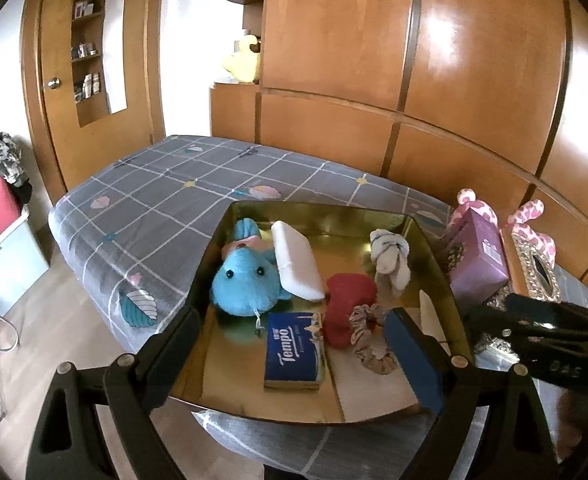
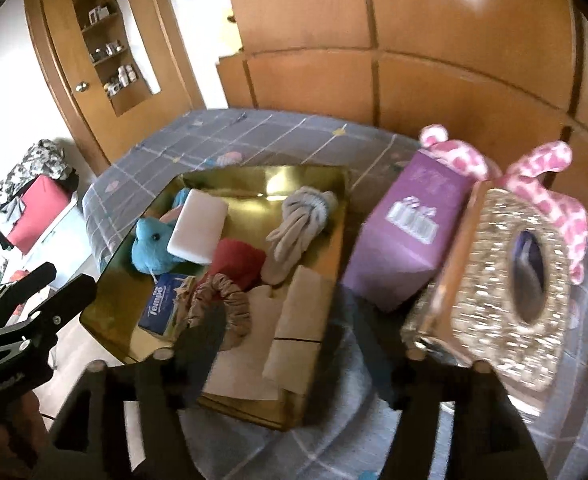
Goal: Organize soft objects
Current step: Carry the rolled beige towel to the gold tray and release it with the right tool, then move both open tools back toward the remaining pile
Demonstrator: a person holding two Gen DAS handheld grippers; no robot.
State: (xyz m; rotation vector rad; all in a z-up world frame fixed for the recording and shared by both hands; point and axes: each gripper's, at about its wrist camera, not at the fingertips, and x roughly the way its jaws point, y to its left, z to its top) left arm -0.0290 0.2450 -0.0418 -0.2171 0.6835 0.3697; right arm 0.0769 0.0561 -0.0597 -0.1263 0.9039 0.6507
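1. Bedroom with wooden wardrobes; bed (image 1: 142, 200) in grey checked sheet, gold tray (image 1: 430, 248) near its front edge.
2. Tray holding blue plush (image 1: 242, 280), tissue pack (image 1: 294, 346), scrunchie (image 1: 368, 336), sock bundle (image 1: 390, 260).
3. Left gripper (image 1: 294, 344) wide open, empty, astride tissue pack.
4. Right gripper (image 2: 282, 344) open, empty, over tray's right edge.
5. Purple box (image 2: 410, 232) ahead-right of right gripper, long axis toward wardrobe; nearer right hand.

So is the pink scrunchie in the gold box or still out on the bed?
In: the scrunchie lies inside the gold box, beside the red item.
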